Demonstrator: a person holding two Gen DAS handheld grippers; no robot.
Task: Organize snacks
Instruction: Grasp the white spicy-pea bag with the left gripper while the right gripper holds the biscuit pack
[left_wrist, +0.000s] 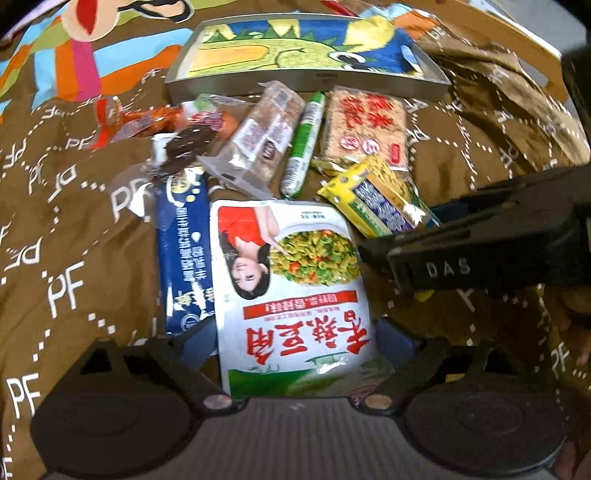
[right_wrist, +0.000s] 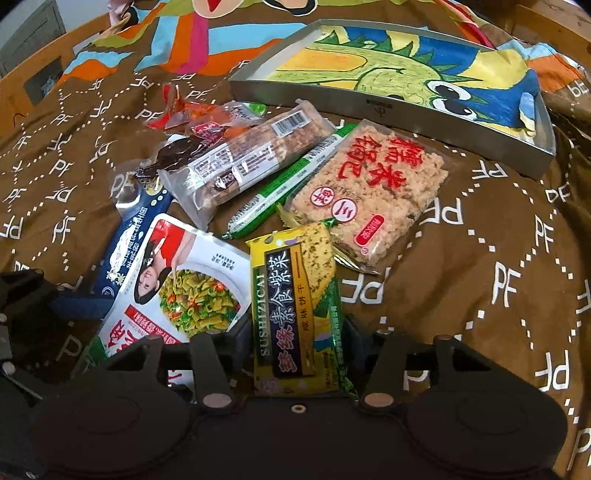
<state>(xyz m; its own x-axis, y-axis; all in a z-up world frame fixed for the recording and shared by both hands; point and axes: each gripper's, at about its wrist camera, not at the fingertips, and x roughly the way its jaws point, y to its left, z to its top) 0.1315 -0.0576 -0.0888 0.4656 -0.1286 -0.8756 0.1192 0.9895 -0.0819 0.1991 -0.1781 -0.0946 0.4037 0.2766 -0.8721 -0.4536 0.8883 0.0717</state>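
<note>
Several snack packets lie in a heap on a brown cloth. A white pouch (left_wrist: 291, 280) with red writing lies flat between the wide-spread fingers of my left gripper (left_wrist: 299, 343), which is open; I see no pad pressing on it. My right gripper (right_wrist: 297, 330) is shut on a yellow-green seaweed cracker packet (right_wrist: 295, 295) at its near end. In the left wrist view that gripper (left_wrist: 399, 236) reaches in from the right onto the same packet (left_wrist: 373, 203). A silver tray (left_wrist: 306, 86) with a cartoon dinosaur picture on its bottom sits just behind the heap.
Near the tray (right_wrist: 388, 107) lie a rice cracker packet (right_wrist: 373, 192), a green sausage stick (right_wrist: 280, 192), a clear-wrapped nut bar (right_wrist: 251, 158), a blue packet (left_wrist: 183, 251) and red packets (left_wrist: 136, 122). The brown cloth (right_wrist: 498, 280) is rumpled. A wooden edge shows at far right.
</note>
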